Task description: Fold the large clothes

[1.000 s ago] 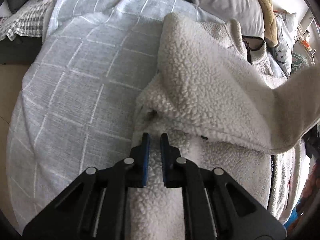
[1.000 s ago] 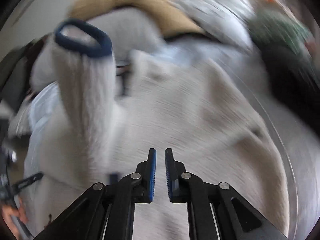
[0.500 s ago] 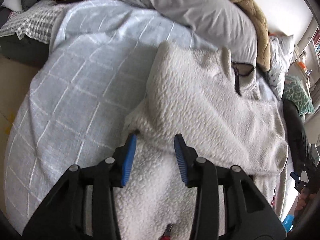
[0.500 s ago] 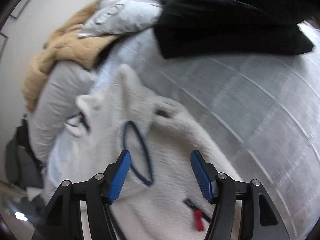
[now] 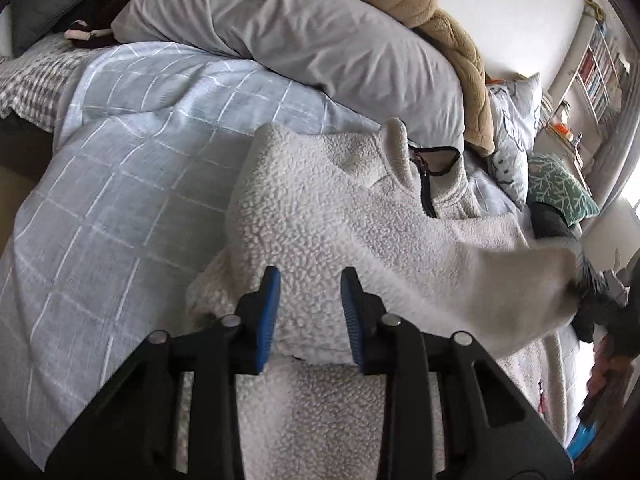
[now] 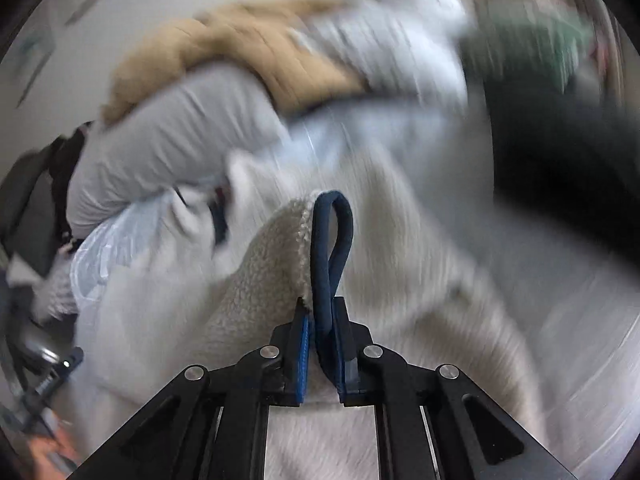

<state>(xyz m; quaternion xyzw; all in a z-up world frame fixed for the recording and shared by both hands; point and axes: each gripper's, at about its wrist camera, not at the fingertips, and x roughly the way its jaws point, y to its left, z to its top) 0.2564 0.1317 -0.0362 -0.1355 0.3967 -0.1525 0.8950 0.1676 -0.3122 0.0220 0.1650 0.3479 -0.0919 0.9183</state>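
Note:
A cream fleece jacket (image 5: 320, 216) with a dark zip collar lies on the blue checked bed cover (image 5: 120, 184). One sleeve is folded across its body. My left gripper (image 5: 308, 300) is open and empty, its fingertips just above the folded sleeve's lower edge. My right gripper (image 6: 322, 320) is shut on the navy-trimmed cuff (image 6: 332, 248) of the other sleeve (image 6: 264, 272) and holds it up over the jacket. That lifted sleeve shows blurred at the right of the left wrist view (image 5: 532, 288).
A grey pillow (image 5: 304, 36) and a tan plush blanket (image 5: 448, 40) lie at the head of the bed. A patterned pillow (image 5: 516, 136) and a green one (image 5: 560, 184) sit to the right. Dark clothing (image 6: 560, 152) lies beside the jacket.
My right gripper was open half a second ago; it has shut on the sleeve cuff and lifted it, moving fast. My left gripper stays open and has moved up over the folded sleeve.

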